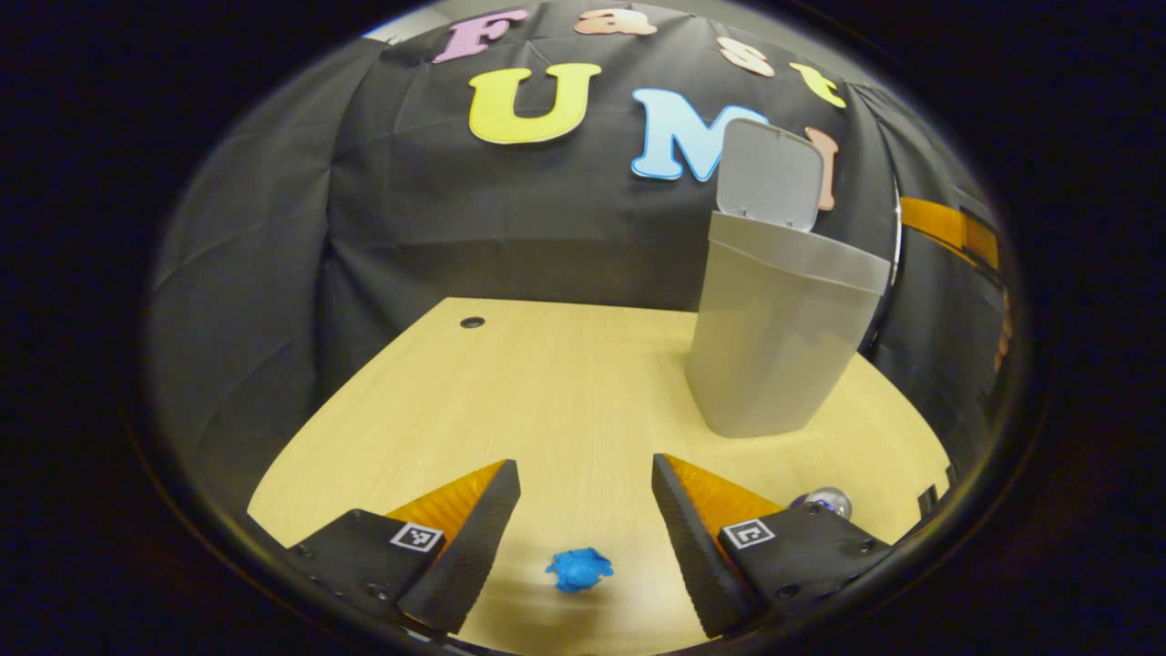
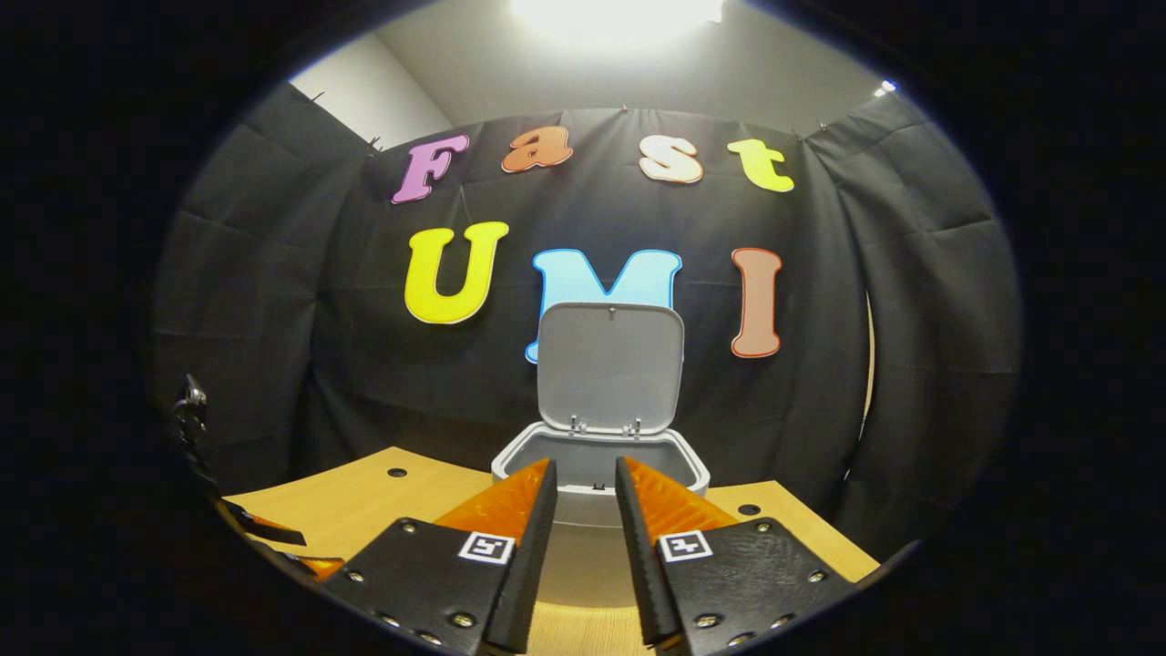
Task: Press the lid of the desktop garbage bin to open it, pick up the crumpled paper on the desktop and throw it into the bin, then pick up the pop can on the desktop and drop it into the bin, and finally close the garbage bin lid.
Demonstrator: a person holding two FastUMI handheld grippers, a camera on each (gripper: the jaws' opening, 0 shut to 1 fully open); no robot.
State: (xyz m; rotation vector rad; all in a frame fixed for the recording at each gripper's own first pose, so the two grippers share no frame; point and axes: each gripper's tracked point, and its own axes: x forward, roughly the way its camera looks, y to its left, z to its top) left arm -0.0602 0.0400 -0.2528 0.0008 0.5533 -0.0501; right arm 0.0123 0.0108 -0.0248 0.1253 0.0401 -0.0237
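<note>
Hovering left gripper (image 1: 586, 497) fingers spread above crumpled paper (image 1: 579, 569) (bin (image 1: 774, 346) open).

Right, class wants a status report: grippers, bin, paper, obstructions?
Left gripper open above crumpled paper. Right gripper open, empty, facing bin. Lid up. Nothing in the way.

Grey plastic bin (image 1: 774, 355) stands on the wooden bench (image 1: 547, 383), lid (image 1: 770, 175) raised behind it; blue crumpled paper (image 1: 579, 570) lies before the bin, metal can (image 1: 827, 500) near it.

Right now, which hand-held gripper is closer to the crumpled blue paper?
Left. The left hand-held gripper hangs open just above the crumpled blue paper; the right hand-held gripper faces the open grey plastic bin.
</note>
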